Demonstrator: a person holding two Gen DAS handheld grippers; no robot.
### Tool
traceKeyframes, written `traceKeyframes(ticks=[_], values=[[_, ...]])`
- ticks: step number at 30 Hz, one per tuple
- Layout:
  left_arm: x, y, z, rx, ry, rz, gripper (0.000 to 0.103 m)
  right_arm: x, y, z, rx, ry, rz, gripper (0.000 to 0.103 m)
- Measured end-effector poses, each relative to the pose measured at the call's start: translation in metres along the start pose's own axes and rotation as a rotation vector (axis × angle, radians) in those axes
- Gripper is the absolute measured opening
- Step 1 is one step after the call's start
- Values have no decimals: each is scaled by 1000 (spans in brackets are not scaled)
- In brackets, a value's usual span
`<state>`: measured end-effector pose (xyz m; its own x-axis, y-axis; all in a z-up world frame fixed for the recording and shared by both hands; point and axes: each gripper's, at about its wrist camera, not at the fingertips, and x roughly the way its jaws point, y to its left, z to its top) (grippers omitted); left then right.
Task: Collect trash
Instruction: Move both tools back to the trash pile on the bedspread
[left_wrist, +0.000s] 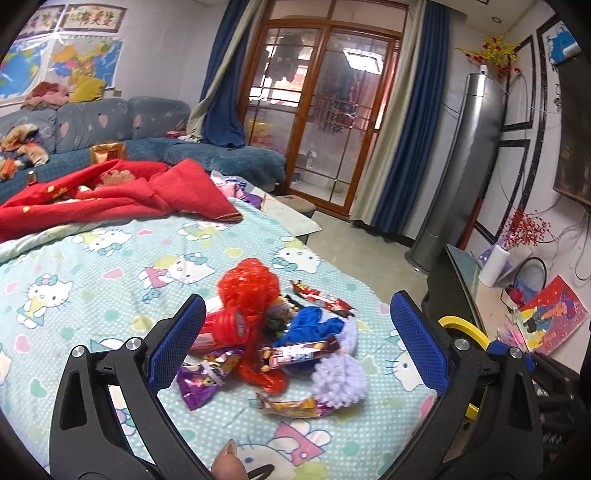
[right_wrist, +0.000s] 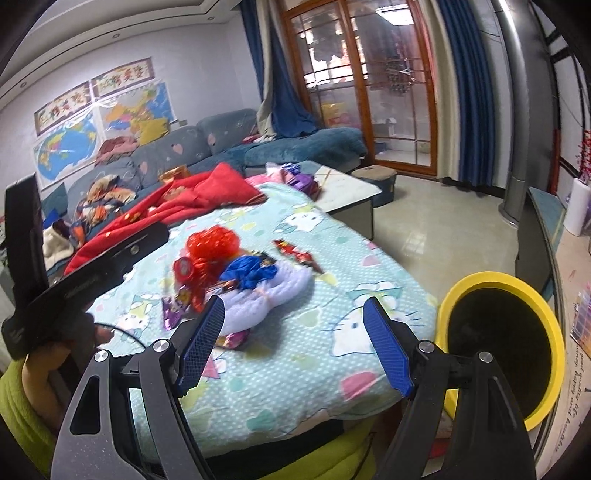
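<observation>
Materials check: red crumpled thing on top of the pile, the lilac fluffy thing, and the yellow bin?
Red bag: looks like thin glossy plastic film, since it is translucent with crinkled highlights. Lilac fluffy thing: seems to be soft foam or plush, matte with a nubby surface; the pictures leave it open which. Yellow bin: probably rigid smooth plastic, going by its even, slightly shiny rim and dark inside.

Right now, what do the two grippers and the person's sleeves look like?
Both the left gripper and right gripper have black curved frames, silver screws and blue textured pads. The sleeve is lime green, and a thin black cable runs beside it.
</observation>
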<state>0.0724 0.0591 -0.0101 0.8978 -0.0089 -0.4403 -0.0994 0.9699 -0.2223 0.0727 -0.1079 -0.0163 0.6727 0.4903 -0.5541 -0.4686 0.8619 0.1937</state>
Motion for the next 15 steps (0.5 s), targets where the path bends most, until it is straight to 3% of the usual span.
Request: traceKeyframes(ticks=[15], values=[[31,42,-6,-29,114,96,92,52,27,-8,4,139,77,75]])
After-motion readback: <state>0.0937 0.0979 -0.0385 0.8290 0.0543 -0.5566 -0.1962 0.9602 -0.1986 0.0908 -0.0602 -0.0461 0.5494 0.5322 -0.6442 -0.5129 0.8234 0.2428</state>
